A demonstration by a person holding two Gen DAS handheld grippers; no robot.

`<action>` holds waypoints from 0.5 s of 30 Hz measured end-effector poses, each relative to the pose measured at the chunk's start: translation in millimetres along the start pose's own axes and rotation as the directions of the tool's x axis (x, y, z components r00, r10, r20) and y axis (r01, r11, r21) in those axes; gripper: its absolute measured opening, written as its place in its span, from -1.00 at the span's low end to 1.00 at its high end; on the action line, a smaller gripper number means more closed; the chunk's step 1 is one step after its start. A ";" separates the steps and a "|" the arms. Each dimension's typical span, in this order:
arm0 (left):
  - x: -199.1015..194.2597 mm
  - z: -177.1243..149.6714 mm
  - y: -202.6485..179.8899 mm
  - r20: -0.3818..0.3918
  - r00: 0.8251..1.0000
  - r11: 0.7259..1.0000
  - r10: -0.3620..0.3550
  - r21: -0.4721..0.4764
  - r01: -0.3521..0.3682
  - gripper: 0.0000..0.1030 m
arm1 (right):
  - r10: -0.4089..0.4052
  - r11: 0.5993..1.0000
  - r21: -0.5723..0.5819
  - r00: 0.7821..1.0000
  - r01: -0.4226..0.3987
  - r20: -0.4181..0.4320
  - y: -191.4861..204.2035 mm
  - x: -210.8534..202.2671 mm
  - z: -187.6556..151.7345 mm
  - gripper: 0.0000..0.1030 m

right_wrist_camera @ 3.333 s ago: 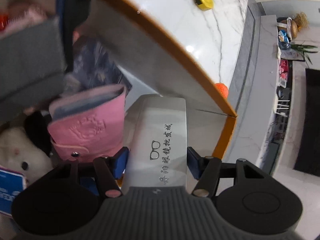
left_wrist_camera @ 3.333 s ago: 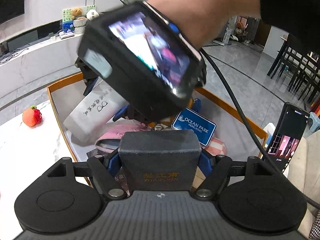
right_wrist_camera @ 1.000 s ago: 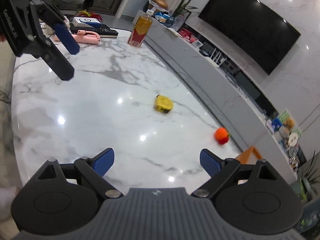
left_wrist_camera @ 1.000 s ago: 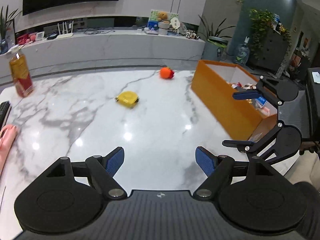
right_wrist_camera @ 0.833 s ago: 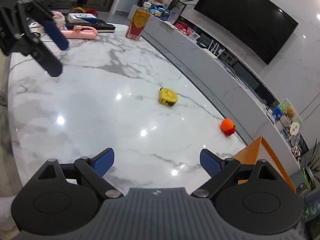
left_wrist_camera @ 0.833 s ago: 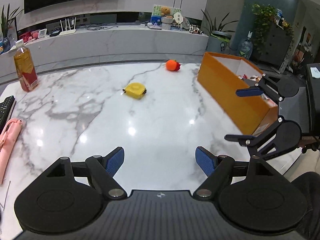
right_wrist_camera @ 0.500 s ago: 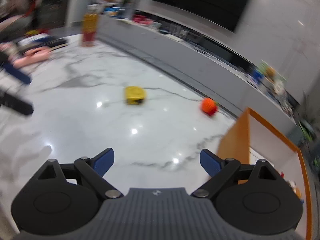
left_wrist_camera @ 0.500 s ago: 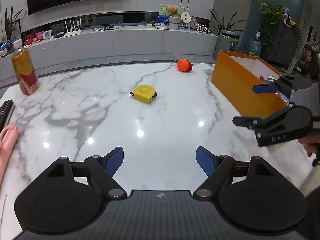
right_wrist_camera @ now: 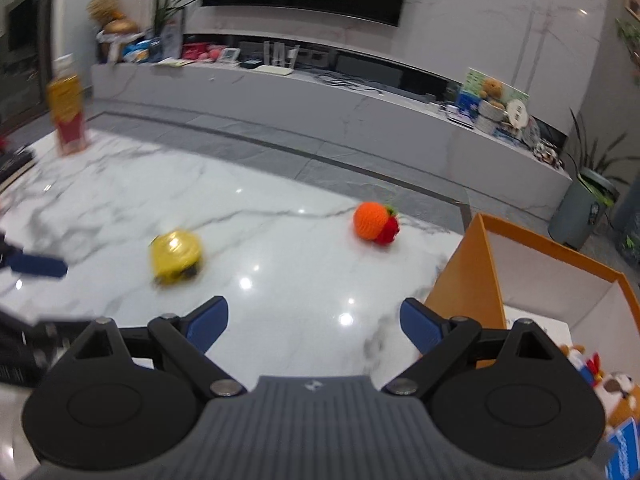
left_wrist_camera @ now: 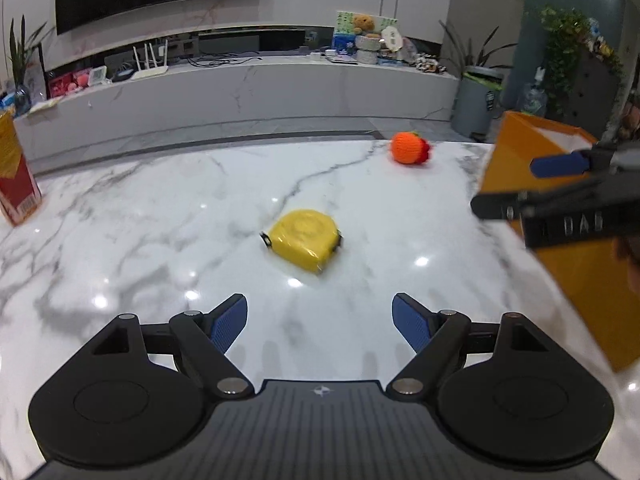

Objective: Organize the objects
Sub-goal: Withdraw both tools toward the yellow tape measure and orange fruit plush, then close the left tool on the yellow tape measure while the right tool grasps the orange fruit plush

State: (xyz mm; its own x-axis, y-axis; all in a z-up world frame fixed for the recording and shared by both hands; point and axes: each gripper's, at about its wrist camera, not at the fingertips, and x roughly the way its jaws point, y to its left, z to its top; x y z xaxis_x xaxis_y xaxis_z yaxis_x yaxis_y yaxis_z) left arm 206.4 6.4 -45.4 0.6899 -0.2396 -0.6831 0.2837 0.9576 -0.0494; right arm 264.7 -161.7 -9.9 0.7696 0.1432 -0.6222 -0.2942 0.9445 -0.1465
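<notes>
A: Two empty grippers now. Left wrist view: the left gripper, jaws apart with nothing between, has swung from the orange box toward the yellow tape measure, lying flat on the marble table.

B: Obstacles?

A: None ahead; right gripper hovers beside.

B: Right wrist view?

A: Right gripper spread, empty. Knitted orange toy near the box, probably its target. Bottle well apart.

Left gripper and right gripper both gape wide, empty.
</notes>
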 end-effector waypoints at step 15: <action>53.9 24.4 3.3 -0.014 1.000 0.999 -0.021 0.028 0.022 0.83 | -0.087 0.983 0.159 0.995 0.093 -0.040 -31.6 106.9 58.7 0.81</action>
State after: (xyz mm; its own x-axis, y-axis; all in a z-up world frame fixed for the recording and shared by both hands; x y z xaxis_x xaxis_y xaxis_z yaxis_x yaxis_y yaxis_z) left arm 260.7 -7.3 -64.5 0.6741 -0.2575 -0.6923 0.3169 0.9474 -0.0439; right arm 389.5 -158.8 -26.6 0.7689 0.0480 -0.6376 -0.1274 0.9887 -0.0792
